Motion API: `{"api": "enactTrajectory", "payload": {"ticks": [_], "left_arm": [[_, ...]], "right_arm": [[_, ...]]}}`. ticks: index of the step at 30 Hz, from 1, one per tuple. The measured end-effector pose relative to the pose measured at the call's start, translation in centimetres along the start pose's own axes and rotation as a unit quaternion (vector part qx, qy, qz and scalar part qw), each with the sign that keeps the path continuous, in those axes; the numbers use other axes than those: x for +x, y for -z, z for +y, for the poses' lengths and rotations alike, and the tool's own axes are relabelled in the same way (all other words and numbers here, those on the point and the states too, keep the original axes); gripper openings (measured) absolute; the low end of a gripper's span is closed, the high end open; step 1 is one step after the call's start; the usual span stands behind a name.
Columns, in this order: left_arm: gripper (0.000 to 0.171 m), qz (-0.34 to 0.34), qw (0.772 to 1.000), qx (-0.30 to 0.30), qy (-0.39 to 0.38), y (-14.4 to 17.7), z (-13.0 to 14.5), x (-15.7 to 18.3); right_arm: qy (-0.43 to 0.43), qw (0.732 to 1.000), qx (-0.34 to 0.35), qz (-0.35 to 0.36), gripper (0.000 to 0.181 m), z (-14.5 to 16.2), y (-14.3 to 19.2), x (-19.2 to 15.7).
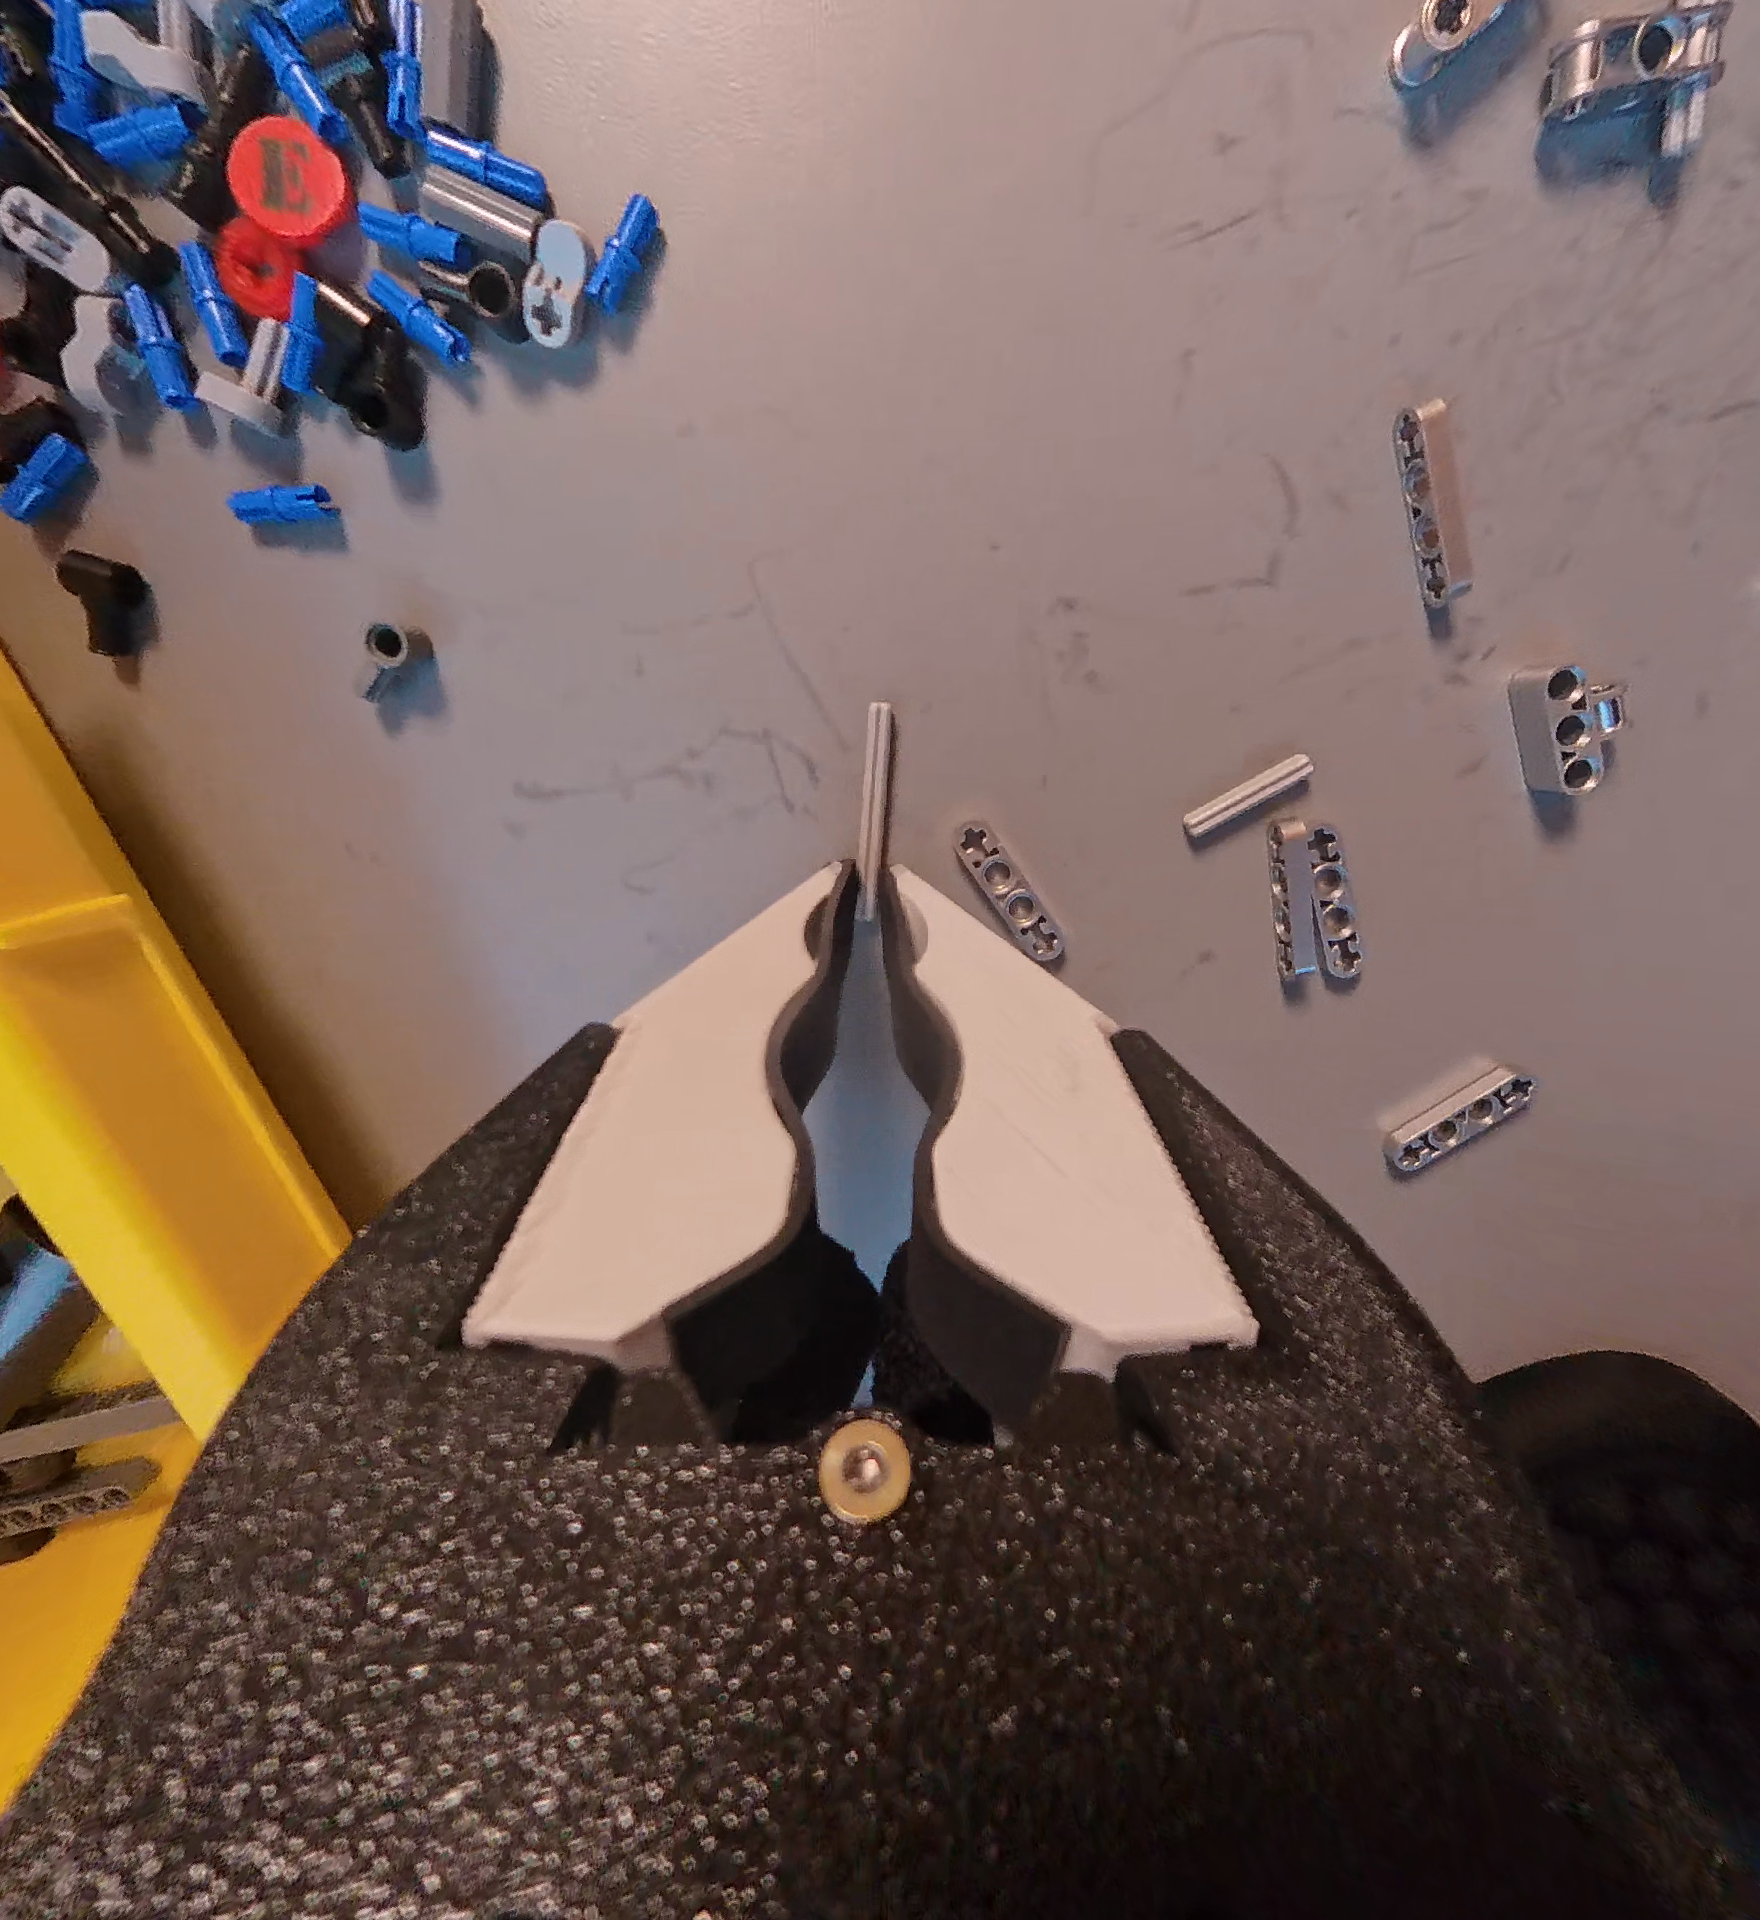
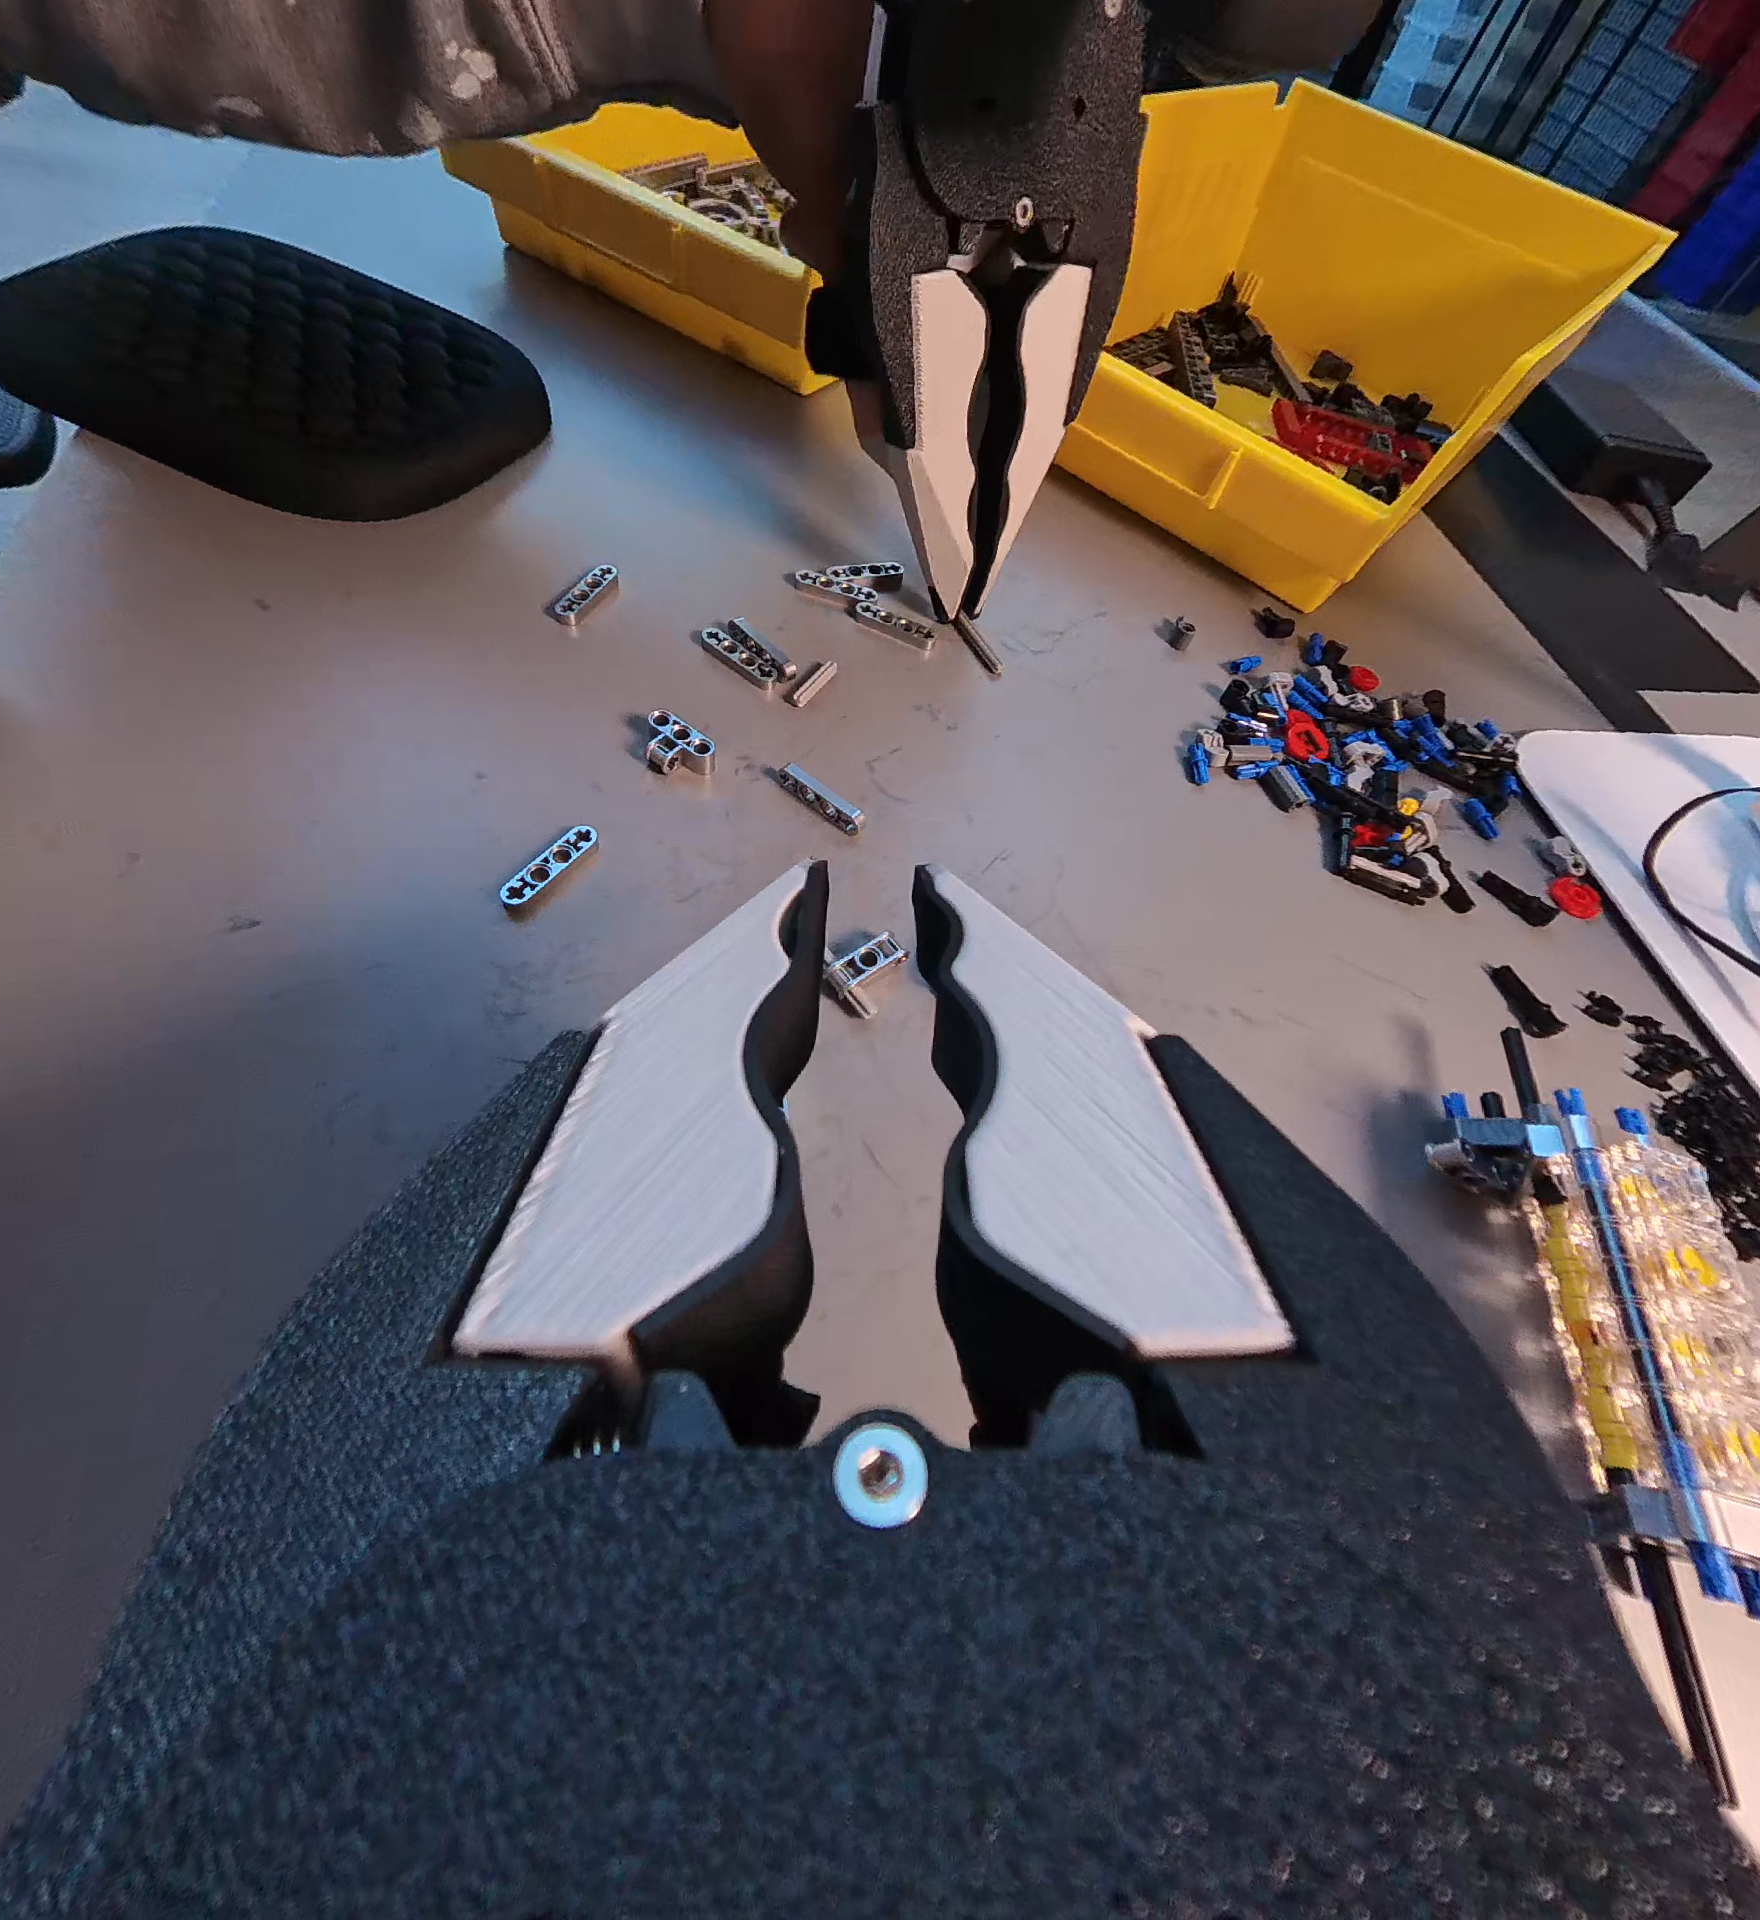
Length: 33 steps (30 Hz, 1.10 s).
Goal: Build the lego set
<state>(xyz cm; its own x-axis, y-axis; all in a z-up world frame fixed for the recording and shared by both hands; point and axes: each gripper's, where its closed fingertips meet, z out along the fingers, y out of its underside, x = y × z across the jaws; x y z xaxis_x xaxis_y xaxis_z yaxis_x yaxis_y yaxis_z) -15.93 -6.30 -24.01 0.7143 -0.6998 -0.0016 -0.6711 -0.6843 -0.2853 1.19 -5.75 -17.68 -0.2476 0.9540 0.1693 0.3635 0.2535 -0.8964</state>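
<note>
- Two grippers in view. Left gripper [image 1: 871, 883] was clamped on a grey axle [image 1: 874, 800], its long axis pointing up-frame, straight out from the tips.
- Right gripper [image 2: 871, 883] stood apart, holding nothing; a small grey connector [image 2: 863, 964] lay on the table [image 2: 284, 1039] between its fingers, just below the tips.
- Grey beams [image 2: 819, 798] were scattered at upper left; a yellow bin [image 2: 1375, 312] sat at upper right.

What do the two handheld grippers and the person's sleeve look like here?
Both the left gripper and right gripper have speckled black bodies, a silver screw at the centre, and pale grey tapered fingers with wavy black inner pads. The sleeve is mottled grey.
</note>
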Motion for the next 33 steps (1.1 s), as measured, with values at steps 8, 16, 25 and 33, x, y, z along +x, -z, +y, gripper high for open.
{"api": "enactTrajectory", "payload": {"ticks": [8,16,25,33], "left_arm": [[0.002,0.039,0.986,0.152,-0.064,3.0,-6.1,5.9],[0.002,0.122,0.964,0.189,-0.143,4.5,-10.2,13.2],[0.002,0.132,0.961,0.181,-0.163,4.3,-10.8,14.4],[0.002,0.127,0.962,0.182,-0.157,4.4,-10.2,14.0]], "right_arm": [[0.016,0.998,0.048,0.026,0.020,-1.7,0.6,0.5],[0.110,0.992,0.065,0.005,0.025,-3.2,0.1,-2.5],[0.127,0.991,0.047,-0.008,0.003,-2.6,0.0,-3.2],[0.124,0.991,0.052,-0.012,0.003,-2.6,0.0,-3.2]]}}
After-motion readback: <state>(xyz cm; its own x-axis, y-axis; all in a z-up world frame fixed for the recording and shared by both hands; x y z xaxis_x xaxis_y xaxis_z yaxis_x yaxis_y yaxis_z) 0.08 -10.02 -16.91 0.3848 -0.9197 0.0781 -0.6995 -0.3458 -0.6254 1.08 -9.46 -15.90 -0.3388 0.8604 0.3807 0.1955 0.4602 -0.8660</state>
